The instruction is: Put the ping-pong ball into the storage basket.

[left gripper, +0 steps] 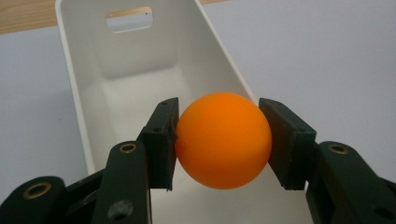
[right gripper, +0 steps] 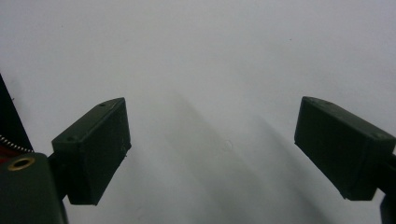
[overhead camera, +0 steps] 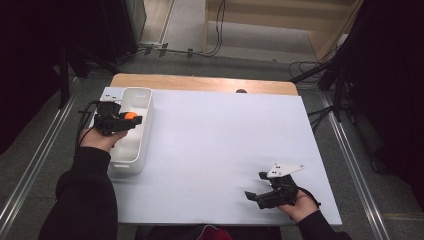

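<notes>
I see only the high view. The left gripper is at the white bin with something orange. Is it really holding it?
Observer: Yes. In the left gripper view the left gripper is shut on an orange ball; both pads touch its sides.
Operator: Is the ball over the bin or beside it?
Observer: Over it. Behind the ball that view shows the inside of the white bin, with a handle slot in its far wall.
Operator: Does the bin contain anything?
Observer: The part of its floor that I can see is bare.
Operator: And the right gripper?
Observer: The right gripper is open, with only the white table between its pads.
</notes>
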